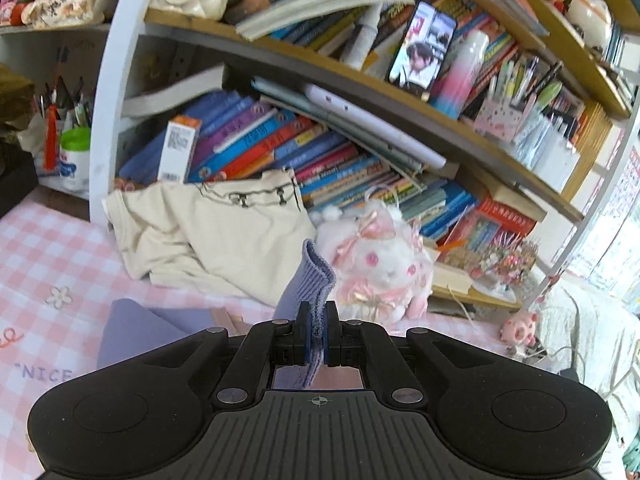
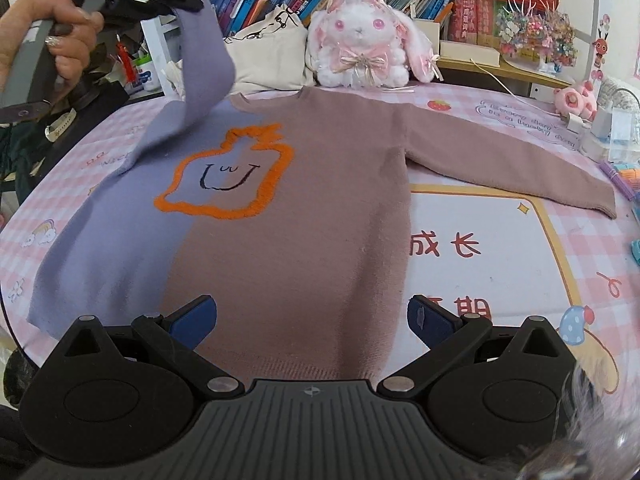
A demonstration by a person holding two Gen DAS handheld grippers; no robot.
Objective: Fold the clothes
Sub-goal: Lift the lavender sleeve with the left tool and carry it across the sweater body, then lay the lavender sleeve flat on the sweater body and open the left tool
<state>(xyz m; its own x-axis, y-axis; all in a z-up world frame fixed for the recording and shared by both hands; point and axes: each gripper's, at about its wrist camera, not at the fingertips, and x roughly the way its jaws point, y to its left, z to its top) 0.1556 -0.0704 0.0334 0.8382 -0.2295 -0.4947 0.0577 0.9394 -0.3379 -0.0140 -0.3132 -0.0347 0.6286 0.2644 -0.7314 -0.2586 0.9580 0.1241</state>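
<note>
Two-tone sweater (image 2: 288,216) flat, purple sleeve (image 2: 200,80) lifted, cuff seemingly pinched

Both grippers, left gripper (image 1: 316,334) and right gripper (image 2: 312,316), are black plastic with ribbed bases, silver pivot screws and 2 blue finger pads. At 10 o'clock, the person's hand (image 2: 44,36) wears glittery nail polish.

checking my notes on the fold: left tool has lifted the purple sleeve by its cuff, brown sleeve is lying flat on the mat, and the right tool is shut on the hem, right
Not quite: the right tool is open, its blue pads spread apart above the sweater's hem, gripping nothing, as the right wrist view shows. The rest holds: the left tool pinches the purple sleeve by its cuff, raised, and the brown sleeve lies flat on the mat.
</note>
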